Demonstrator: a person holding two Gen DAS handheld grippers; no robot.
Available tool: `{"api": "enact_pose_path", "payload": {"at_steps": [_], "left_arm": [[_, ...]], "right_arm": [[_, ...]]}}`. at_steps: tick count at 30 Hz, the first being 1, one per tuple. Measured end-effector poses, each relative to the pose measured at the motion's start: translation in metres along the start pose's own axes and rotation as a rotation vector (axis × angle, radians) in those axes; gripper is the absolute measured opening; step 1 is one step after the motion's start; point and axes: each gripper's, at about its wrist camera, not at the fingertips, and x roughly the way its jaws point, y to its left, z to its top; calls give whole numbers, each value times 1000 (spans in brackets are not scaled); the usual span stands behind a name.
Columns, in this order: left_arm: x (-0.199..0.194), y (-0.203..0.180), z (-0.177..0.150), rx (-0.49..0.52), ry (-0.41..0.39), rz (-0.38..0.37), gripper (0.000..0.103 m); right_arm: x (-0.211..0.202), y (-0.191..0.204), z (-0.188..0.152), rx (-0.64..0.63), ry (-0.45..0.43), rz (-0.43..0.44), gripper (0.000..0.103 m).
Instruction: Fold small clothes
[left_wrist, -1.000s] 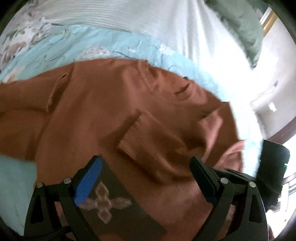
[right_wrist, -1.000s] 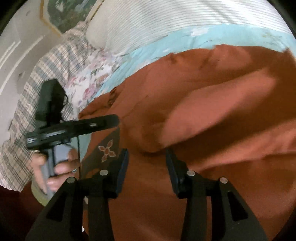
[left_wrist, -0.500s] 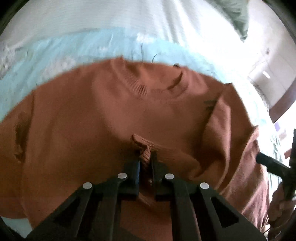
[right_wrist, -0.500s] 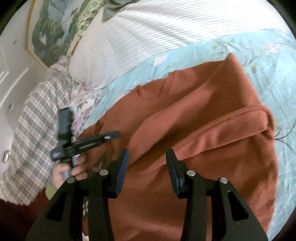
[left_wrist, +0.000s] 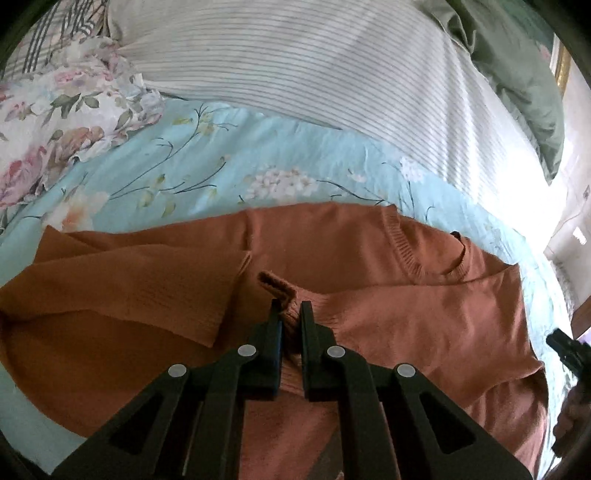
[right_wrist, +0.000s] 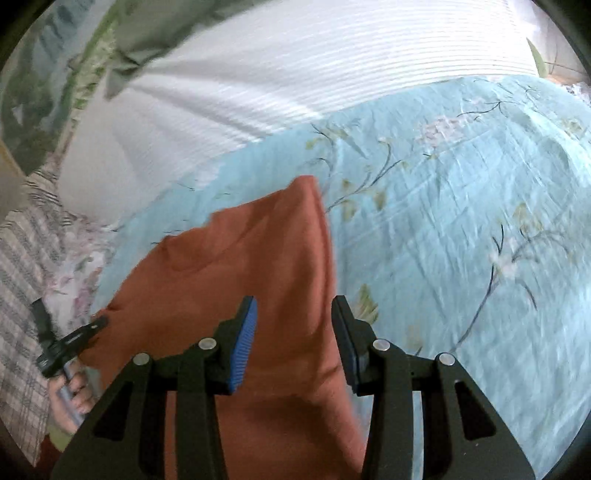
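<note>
A rust-orange knit sweater (left_wrist: 369, 266) lies on the light blue floral bedsheet (left_wrist: 192, 170), its neckline toward the far right. My left gripper (left_wrist: 290, 314) is shut on the ribbed cuff (left_wrist: 275, 286) of one sleeve, over the sweater's middle. Another sleeve (left_wrist: 147, 291) lies folded across the left side. In the right wrist view the sweater (right_wrist: 251, 266) fills the lower left. My right gripper (right_wrist: 293, 317) is open and empty above the sweater's right edge.
A white striped pillow (left_wrist: 314, 66) and a green pillow (left_wrist: 517, 74) lie at the head of the bed. A floral cloth (left_wrist: 55, 110) lies at the far left. The other gripper and hand (right_wrist: 66, 354) show at the left in the right wrist view.
My left gripper closed on the sleeve cuff and has pulled back with it. My right gripper has moved right, from over the sweater's middle to its right edge, staying open.
</note>
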Motion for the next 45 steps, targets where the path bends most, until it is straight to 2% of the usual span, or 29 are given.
{"api": "enact_pose_path", "payload": {"at_steps": [5, 6, 7, 10, 14, 17, 20, 22, 23, 24, 25, 26, 27, 28, 31, 33, 36, 38, 40, 41, 43, 45], "left_arm": [[5, 1, -2, 3, 14, 25, 6], [5, 0, -2, 5, 15, 26, 6], [4, 0, -2, 7, 15, 26, 6], [2, -3, -1, 12, 29, 10, 6], [-5, -19, 1, 30, 54, -101, 7], [5, -26, -2, 70, 71, -36, 7], [17, -19, -6, 48, 118, -18, 7], [16, -14, -6, 35, 117, -32, 8], [14, -13, -6, 31, 111, -40, 8], [13, -13, -6, 29, 108, -45, 8], [12, -13, -6, 29, 105, -48, 8], [9, -13, -5, 28, 102, -50, 9], [6, -13, -4, 27, 97, -49, 10], [1, -12, -5, 28, 89, -42, 12], [-16, -4, -6, 44, 58, 13, 13], [-30, 11, -8, 42, 41, 53, 14], [-44, 37, -9, 24, 29, 115, 21], [-50, 51, -9, 15, 31, 142, 33], [-54, 61, -6, 21, 25, 167, 49], [-55, 62, -4, 37, 21, 183, 53], [-52, 58, 0, 87, 14, 214, 69], [-48, 50, 3, 134, 12, 226, 75]], "right_arm": [[48, -5, 5, -5, 144, -22, 43], [52, -5, 4, -17, 151, -13, 39], [51, -3, 5, -37, 151, 3, 8], [35, -14, 14, -15, 112, 26, 10], [36, -26, 17, 5, 117, 13, 10], [38, -25, 12, 17, 122, -46, 12], [10, 2, 5, -47, 11, -132, 17], [-2, 20, -3, -84, -17, -58, 17], [-2, 31, -10, -103, 7, 17, 21], [3, 35, -16, -116, 50, 52, 24], [10, 39, -22, -129, 95, 53, 27], [19, 40, -29, -146, 133, 19, 27], [26, 36, -35, -158, 156, -26, 27], [29, 31, -38, -146, 163, -34, 26], [15, 17, -35, -57, 133, -5, 26], [1, 21, -35, -56, 100, 4, 27], [-20, 28, -42, -49, 84, 62, 28], [-33, 36, -52, -59, 80, 87, 36], [-36, 48, -62, -54, 87, 119, 44], [-37, 54, -67, -52, 97, 137, 44], [-28, 66, -73, -48, 117, 164, 45], [-27, 77, -84, -46, 139, 182, 45]]}}
